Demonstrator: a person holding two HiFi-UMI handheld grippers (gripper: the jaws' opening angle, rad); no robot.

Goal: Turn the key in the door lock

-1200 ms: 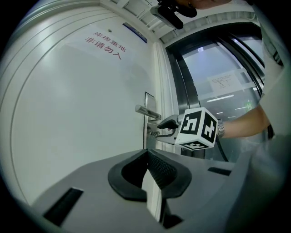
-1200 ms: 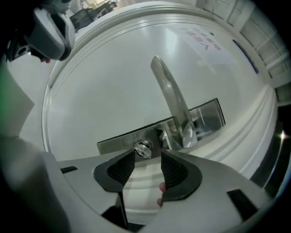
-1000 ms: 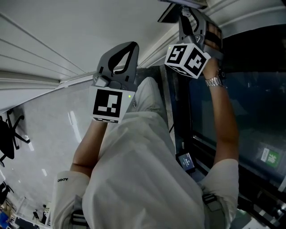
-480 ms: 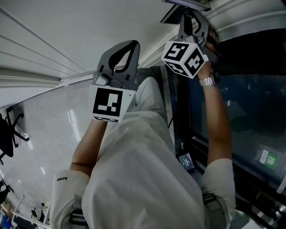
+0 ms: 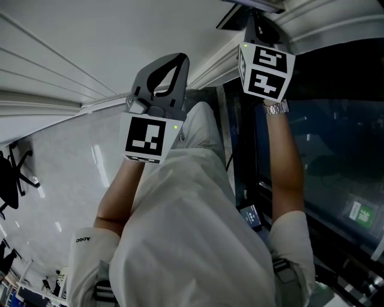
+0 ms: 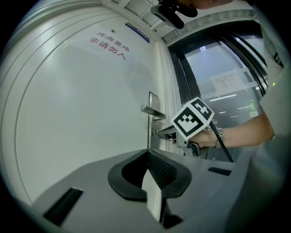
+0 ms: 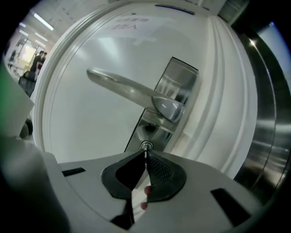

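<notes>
The white door point(image 6: 77, 118) carries a steel lock plate point(image 7: 176, 84) with a lever handle point(image 7: 127, 88). Below the handle, the key point(image 7: 145, 146) sticks out of the lock cylinder. My right gripper point(image 7: 145, 154) is shut on the key, jaws meeting right at the plate. In the left gripper view the right gripper point(image 6: 160, 132) reaches the plate under the handle point(image 6: 152, 111), its marker cube tilted on a corner. My left gripper point(image 6: 148, 154) is shut with nothing in it, held back from the door, left of the lock. In the head view the left gripper point(image 5: 174, 58) points at the door.
A dark-framed glass panel point(image 6: 218, 86) stands right of the door frame. Red characters point(image 6: 107, 41) are printed high on the door, and a black door closer point(image 6: 168, 13) hangs above. The person's body point(image 5: 180, 228) fills the lower head view; an office chair point(image 5: 9, 180) stands far left.
The right gripper's jaws have shut on the key and rolled with it; its marker cube has turned and the handle now lies near horizontal in its view. The left gripper has not moved.
</notes>
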